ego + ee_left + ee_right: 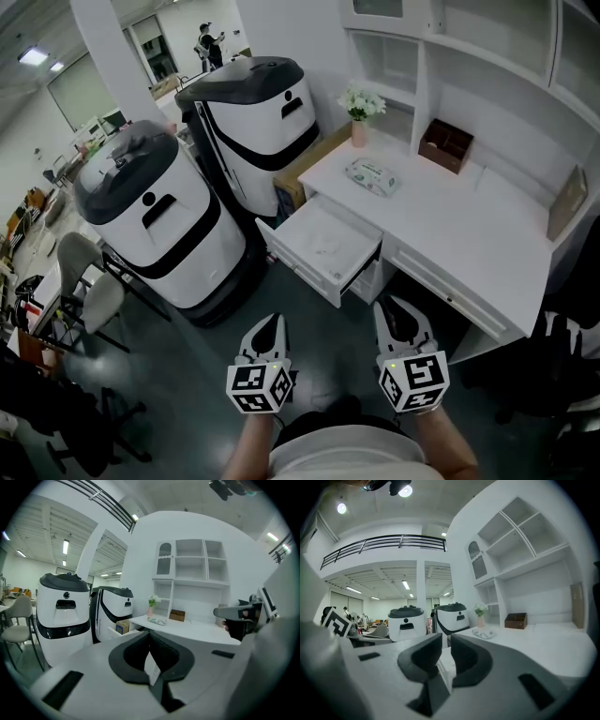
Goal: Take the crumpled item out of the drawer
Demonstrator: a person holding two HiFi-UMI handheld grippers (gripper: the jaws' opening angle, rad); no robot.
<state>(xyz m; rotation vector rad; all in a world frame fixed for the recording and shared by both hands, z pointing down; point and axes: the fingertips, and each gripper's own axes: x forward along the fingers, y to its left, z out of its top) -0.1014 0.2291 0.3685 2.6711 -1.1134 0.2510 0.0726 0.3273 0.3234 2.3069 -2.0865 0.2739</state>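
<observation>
The white desk's drawer (302, 261) is pulled out toward me. Inside it lies a pale crumpled item (330, 246), hard to make out against the white bottom. Both grippers hover over the dark floor in front of the drawer, well short of it. My left gripper (272, 325) (149, 637) has its jaw tips touching and nothing between them. My right gripper (400, 317) (446, 641) sits to its right, its jaws a narrow gap apart and empty. The left gripper view catches the drawer (111, 630) at the desk's left end.
Two big white-and-black machines (155, 220) (255, 117) stand left of the drawer, with a cardboard box (302, 169) by the desk. On the desk top (469, 230) are a tissue pack (372, 175), a flower vase (361, 111) and a brown box (445, 145). A chair (86, 277) is at far left.
</observation>
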